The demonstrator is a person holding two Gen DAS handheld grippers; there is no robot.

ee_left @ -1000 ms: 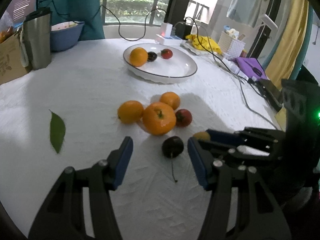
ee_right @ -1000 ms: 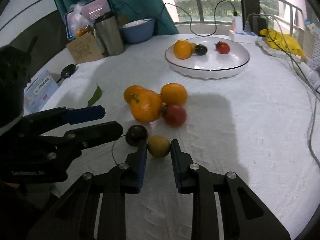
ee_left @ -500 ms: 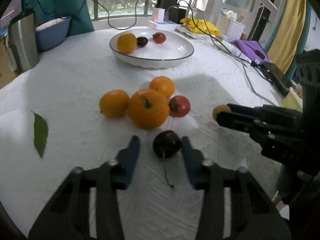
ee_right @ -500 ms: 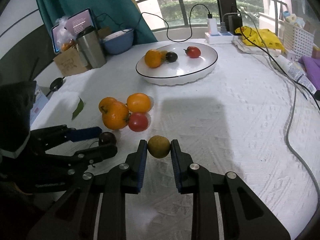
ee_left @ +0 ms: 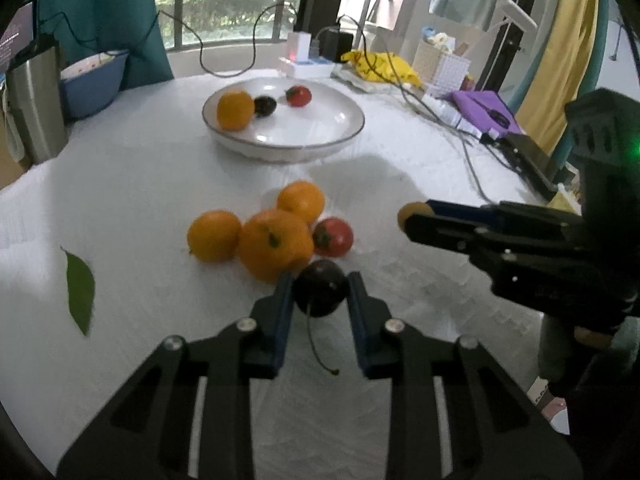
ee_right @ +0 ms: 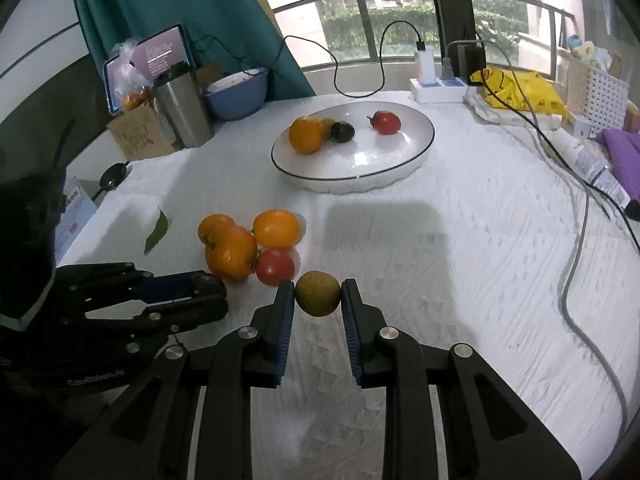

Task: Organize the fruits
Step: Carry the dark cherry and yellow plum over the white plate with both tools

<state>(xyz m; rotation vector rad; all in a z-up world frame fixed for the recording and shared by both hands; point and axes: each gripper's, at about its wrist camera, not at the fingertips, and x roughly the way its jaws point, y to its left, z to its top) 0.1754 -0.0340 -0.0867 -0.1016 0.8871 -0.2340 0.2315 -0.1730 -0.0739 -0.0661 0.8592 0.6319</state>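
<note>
My left gripper (ee_left: 320,286) is shut on a dark cherry (ee_left: 321,288) whose stem hangs down toward the cloth. Just beyond it lie three oranges (ee_left: 276,245) and a red tomato (ee_left: 333,237) in a cluster. My right gripper (ee_right: 317,294) is shut on a small yellow-green fruit (ee_right: 317,293), held above the cloth; it appears in the left wrist view as the right gripper (ee_left: 416,216) at the right. The white plate (ee_right: 400,160) farther back holds an orange (ee_right: 306,134), a dark fruit (ee_right: 342,131) and a tomato (ee_right: 386,122).
A green leaf (ee_left: 80,290) lies at the left. A steel flask (ee_right: 183,110), a blue bowl (ee_right: 237,94) and a cardboard box (ee_right: 136,136) stand at the back left. Cables (ee_right: 576,264), a power strip (ee_right: 438,90) and a yellow bag (ee_right: 520,92) line the right side.
The left gripper's fingers came together onto the dark cherry. The right gripper lifted the yellow-green fruit off the cloth and carried it slightly away from the cluster.
</note>
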